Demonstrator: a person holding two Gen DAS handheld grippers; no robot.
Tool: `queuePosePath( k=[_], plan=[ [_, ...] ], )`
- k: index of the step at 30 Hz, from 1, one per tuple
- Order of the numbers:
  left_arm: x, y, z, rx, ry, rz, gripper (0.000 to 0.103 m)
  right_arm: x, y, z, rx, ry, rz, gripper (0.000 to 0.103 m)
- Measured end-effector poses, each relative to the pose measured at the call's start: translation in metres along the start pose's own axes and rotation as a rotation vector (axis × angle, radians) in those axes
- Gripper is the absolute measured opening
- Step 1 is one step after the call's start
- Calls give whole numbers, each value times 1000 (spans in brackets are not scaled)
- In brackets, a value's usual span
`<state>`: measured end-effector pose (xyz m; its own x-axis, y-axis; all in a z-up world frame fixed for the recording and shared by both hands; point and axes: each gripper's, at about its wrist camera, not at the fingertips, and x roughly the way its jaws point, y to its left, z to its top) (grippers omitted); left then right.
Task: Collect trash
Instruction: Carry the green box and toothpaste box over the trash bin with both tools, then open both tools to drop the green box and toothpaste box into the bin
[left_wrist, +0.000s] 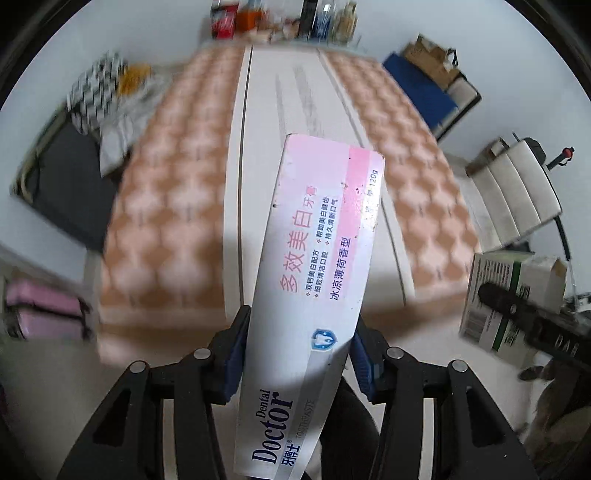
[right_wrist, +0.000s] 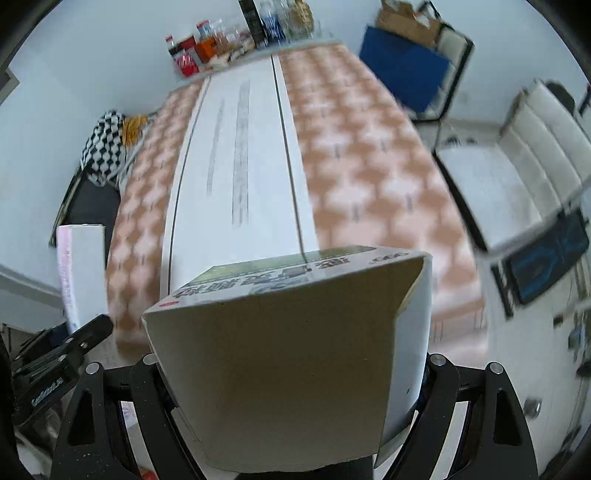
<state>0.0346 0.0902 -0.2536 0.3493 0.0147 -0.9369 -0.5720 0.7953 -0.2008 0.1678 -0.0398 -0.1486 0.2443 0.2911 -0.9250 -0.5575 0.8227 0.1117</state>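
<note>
My left gripper (left_wrist: 299, 354) is shut on a long white and pink toothpaste box (left_wrist: 317, 266), held lengthwise above the near end of the table (left_wrist: 166, 206). My right gripper (right_wrist: 291, 373) is shut on an open cardboard carton (right_wrist: 288, 373) with green print on top; its brown inside faces the camera. The carton also shows in the left wrist view (left_wrist: 513, 299), at the right. The toothpaste box also shows in the right wrist view (right_wrist: 79, 269), at the left. Both are held above the table's near edge.
The long table has an orange and white patterned cover with a white strip (right_wrist: 240, 166) down the middle. Bottles and packets (right_wrist: 236, 33) crowd its far end. A checkered cloth (right_wrist: 103, 147) lies at the left; white chairs (right_wrist: 517, 173) and a blue board (right_wrist: 402, 77) stand at the right.
</note>
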Motion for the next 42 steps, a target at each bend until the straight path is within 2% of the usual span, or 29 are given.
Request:
queuePosePath(
  k=[3,6,10,13,20,25,27,28,29,30,31,32,33,35,36,37,40,42],
  plan=[
    [21,10,-50,-38,91,-27,46,6,-5,-73,20,75,3,88],
    [53,19,-91,-86,193,-41,46,32,-17,-137,45,180,7,88],
    [122,30,-133,-153,320,-59,46,91,-37,-195,95,303,12,88],
    [180,38,-149,-192,374,-65,46,155,-56,-233,132,372,11,88],
    [343,64,-161,-268,440,-51,46,294,-89,-270,178,417,28,88],
    [423,73,-162,-265,467,-91,48,390,-101,-271,204,448,41,88],
    [446,77,-161,-253,479,-86,48,424,-104,-270,214,453,49,88],
    [450,79,-161,-251,478,-90,48,438,-105,-273,223,451,46,88],
    [460,82,-162,-251,480,-95,53,449,-105,-271,227,453,49,88],
    [464,82,-162,-253,484,-97,66,461,-104,-272,235,457,57,88],
    [465,86,-164,-259,484,-102,73,472,-103,-273,241,457,67,89],
    [463,91,-166,-263,482,-103,88,480,-102,-273,242,461,79,91],
    [463,94,-167,-258,481,-98,98,492,-99,-274,244,473,92,92],
    [457,102,-170,-255,471,-84,99,504,-94,-275,247,487,121,93],
    [451,107,-172,-253,462,-67,99,508,-93,-276,246,484,132,100],
    [446,111,-174,-254,454,-50,99,510,-92,-276,242,479,138,103],
    [426,124,-179,-245,415,7,99,501,-88,-278,228,467,134,103],
    [407,122,-181,-225,376,71,99,490,-85,-279,206,457,119,103]
  ],
)
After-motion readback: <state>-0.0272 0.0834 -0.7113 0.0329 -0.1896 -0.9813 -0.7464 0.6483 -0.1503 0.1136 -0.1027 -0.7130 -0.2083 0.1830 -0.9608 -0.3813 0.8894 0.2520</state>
